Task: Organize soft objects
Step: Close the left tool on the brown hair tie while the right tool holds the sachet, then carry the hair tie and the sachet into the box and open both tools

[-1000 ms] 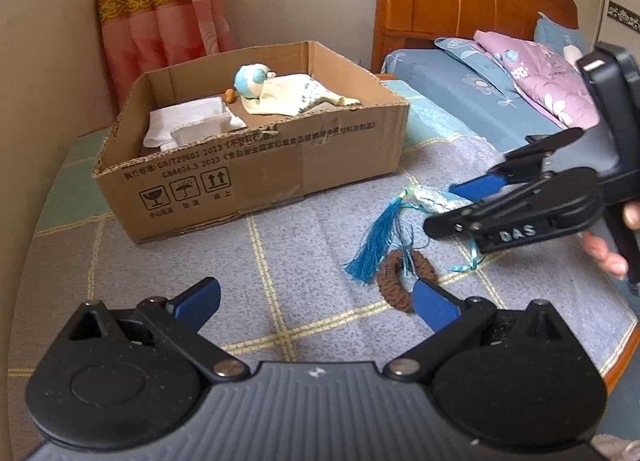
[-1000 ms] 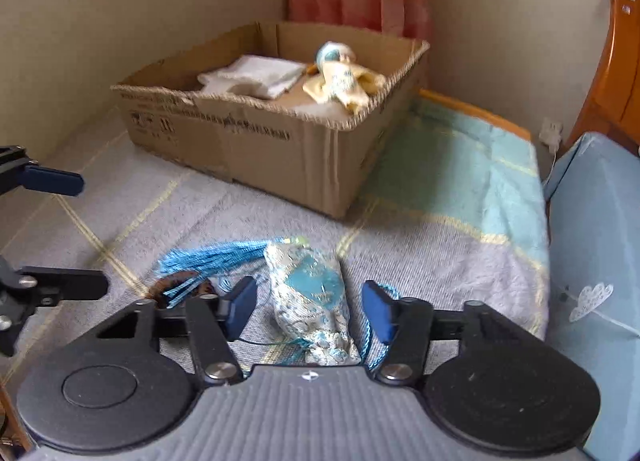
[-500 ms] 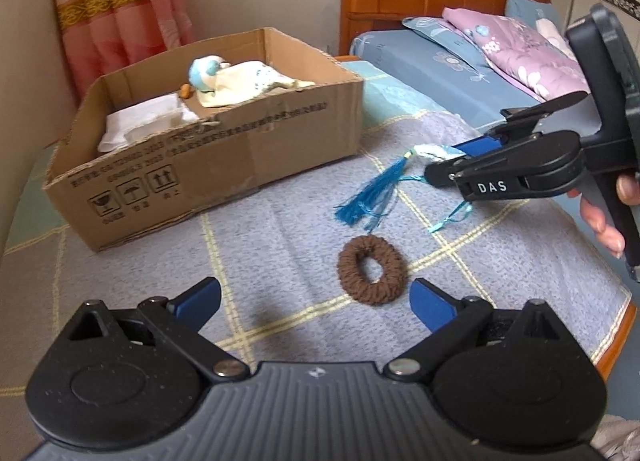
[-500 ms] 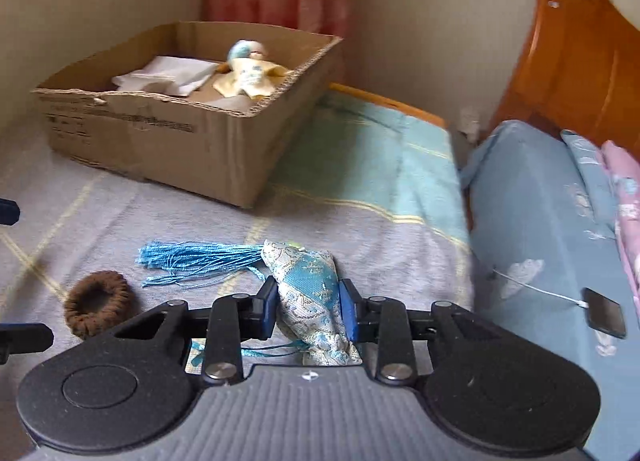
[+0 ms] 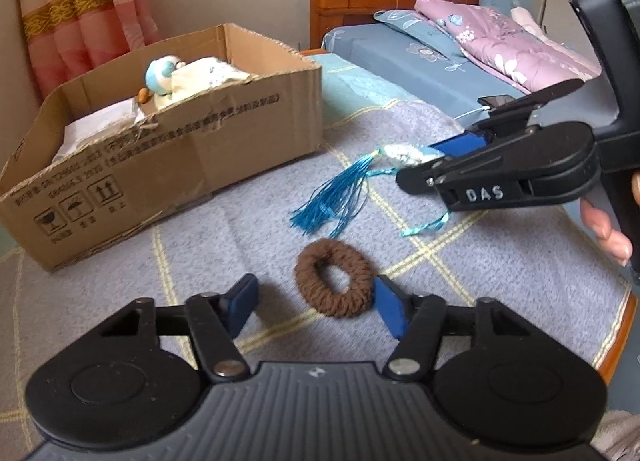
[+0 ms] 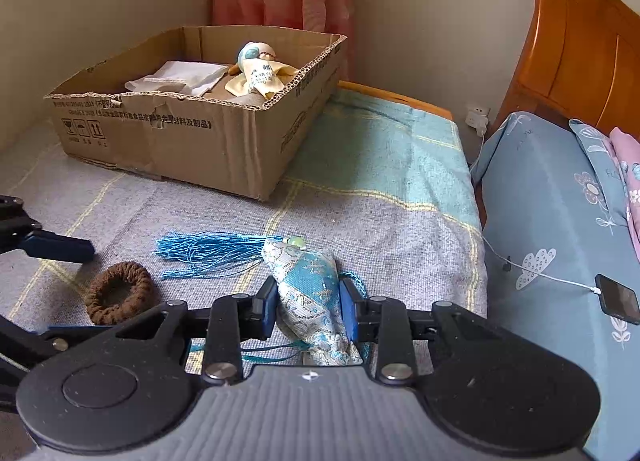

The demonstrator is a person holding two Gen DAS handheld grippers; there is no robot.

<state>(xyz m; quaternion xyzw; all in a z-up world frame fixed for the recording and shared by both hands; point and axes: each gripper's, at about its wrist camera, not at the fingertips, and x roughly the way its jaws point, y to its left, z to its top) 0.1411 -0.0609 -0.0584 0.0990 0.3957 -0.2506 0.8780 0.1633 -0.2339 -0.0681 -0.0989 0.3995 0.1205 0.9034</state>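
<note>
The right gripper (image 6: 308, 307) is clamping the blue brocade sachet (image 6: 310, 289) between both pads just off the blanket (image 6: 400, 229), its tassel (image 6: 208, 249) trailing out on the cloth, while the left gripper (image 5: 314, 301), whose jaws have just been closing, is standing part-open around the brown knitted ring (image 5: 335, 284), the right pad touching its rim and the left pad apart from it. The ring is lying flat near the sachet on the side away from the bed's wooden edge (image 5: 618, 345), and the cardboard box (image 6: 192, 133) is sitting beyond both with a doll (image 6: 260, 69) and white cloth (image 6: 180, 77) inside, bare blanket lying open between.
</note>
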